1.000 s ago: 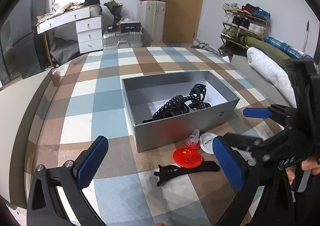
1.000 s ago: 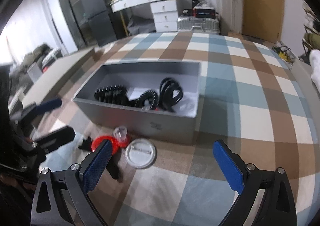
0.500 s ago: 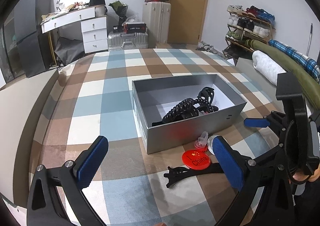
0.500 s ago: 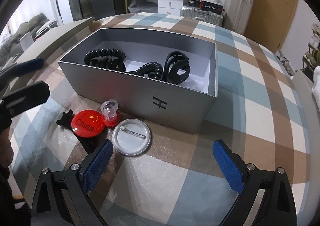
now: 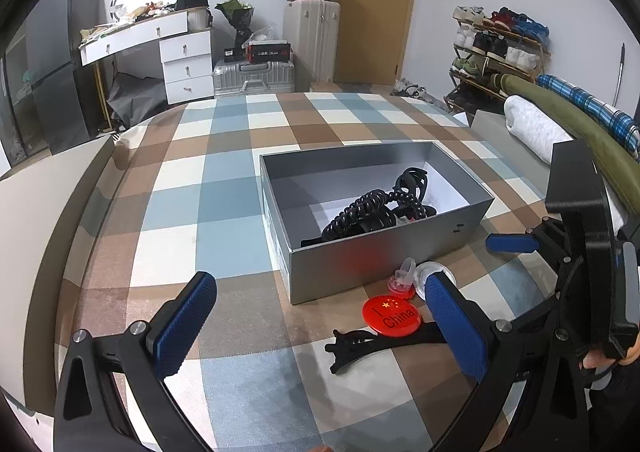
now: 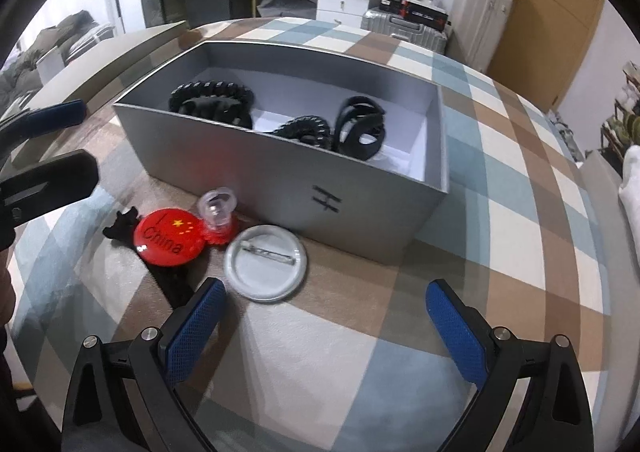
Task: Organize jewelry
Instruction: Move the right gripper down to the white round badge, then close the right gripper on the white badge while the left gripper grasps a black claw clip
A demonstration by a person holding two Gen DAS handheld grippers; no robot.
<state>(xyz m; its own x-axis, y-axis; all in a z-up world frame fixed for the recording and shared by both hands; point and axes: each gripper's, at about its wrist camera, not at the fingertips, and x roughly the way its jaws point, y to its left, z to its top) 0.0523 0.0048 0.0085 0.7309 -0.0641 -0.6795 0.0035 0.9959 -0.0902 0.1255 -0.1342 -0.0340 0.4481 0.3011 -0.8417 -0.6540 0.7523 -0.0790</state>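
Both jaws wide apart, nothing between them, touching nothing. My right gripper point(image 6: 322, 316) hangs low over the checked cloth of the table point(image 6: 520, 211), its left pad just beside the white pin badge point(image 6: 266, 266), which lies back-up with the pin showing. My left gripper point(image 5: 320, 328) sits further back, also empty; in its own view the right pad overlaps the white badge and the tail of the black hair clip point(image 5: 360, 342), but I can't tell how high above them it is.

Step in hand, as I read it: reaching for one of the loose pieces to drop it in the grey box point(image 6: 360, 195). The box already holds black coiled hair ties point(image 6: 212, 99) and a black claw clip point(image 6: 360, 127). Still out on the cloth, bunched in front of the box's near wall: the red "China" badge point(image 6: 168, 238) lying on the black hair clip, a small clear-and-red piece point(image 6: 218, 213) touching the red badge's edge, and the white badge next to that.

Next move probably: shift right gripper left to straddle the white badge, lower, close on its rim. Flat disc, so the grab needs a pad under an edge. Risk: nudging the red badge or the clear piece.
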